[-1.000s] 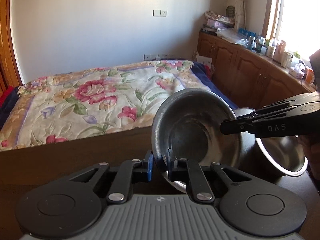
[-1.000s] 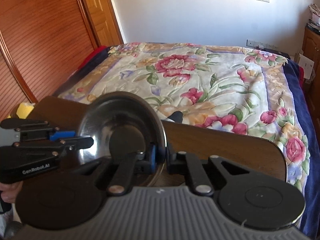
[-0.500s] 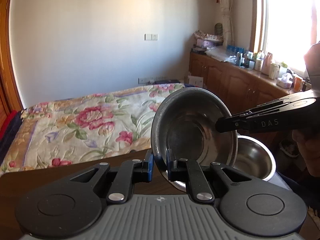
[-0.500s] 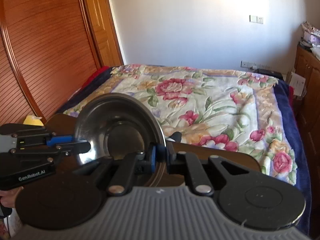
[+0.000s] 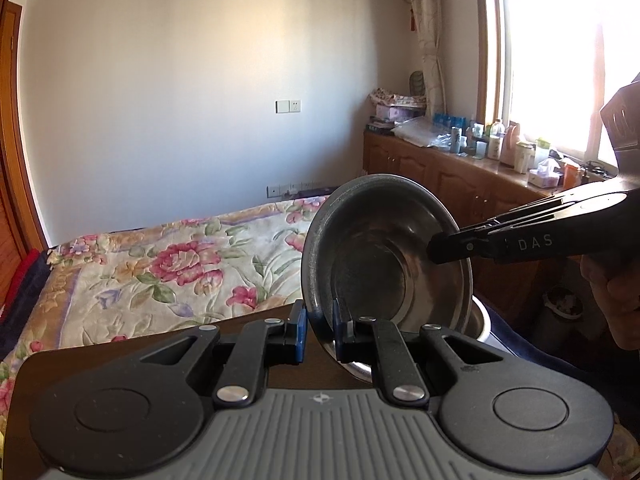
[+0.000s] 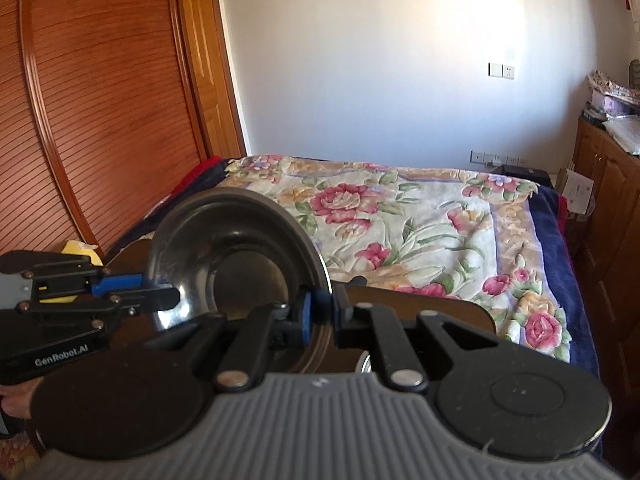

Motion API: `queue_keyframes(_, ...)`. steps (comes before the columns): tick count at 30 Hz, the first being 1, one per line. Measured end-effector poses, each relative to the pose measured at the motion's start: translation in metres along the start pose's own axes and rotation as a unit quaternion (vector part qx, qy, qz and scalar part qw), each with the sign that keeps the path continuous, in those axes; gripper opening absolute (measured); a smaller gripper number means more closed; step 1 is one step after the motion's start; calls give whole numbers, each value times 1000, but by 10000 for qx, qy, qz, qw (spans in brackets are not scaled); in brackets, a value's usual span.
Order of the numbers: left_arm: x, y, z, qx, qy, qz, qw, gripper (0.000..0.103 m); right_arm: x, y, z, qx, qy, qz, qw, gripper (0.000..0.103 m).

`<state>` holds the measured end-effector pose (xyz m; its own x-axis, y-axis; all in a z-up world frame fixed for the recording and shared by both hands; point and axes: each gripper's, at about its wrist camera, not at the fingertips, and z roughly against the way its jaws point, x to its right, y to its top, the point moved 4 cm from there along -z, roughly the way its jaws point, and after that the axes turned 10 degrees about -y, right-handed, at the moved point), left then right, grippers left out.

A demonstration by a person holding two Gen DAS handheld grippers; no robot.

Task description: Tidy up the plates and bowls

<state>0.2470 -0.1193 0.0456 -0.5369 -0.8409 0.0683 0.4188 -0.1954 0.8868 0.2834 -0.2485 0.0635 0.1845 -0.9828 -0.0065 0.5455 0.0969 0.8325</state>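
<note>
Left wrist view: left gripper [image 5: 320, 330] is clamping the rim of one steel bowl [image 5: 372, 256]; right gripper [image 5: 434, 246], reading "DAS", is pinching its right rim; a second bowl [image 5: 478, 320] is sitting behind.
Right wrist view: both are gripping one bowl; "GenRobot.AI" is showing at left.

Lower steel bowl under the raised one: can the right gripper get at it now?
Probably not yet. The right gripper is shut on the rim of the raised bowl, as is the left gripper, and that bowl covers most of the lower bowl. It would have to let go first.
</note>
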Motion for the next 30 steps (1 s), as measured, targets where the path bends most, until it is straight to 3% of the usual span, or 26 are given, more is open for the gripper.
queue_keyframes(13,23,-29,53,141,-117,-89,9998,14,-16,-29,44,144,-67,38,9999,12)
queue_keyframes(30,30,-70,86,104,-184,25,9998,14,-39,-66,63,87,-68,92,9999,13)
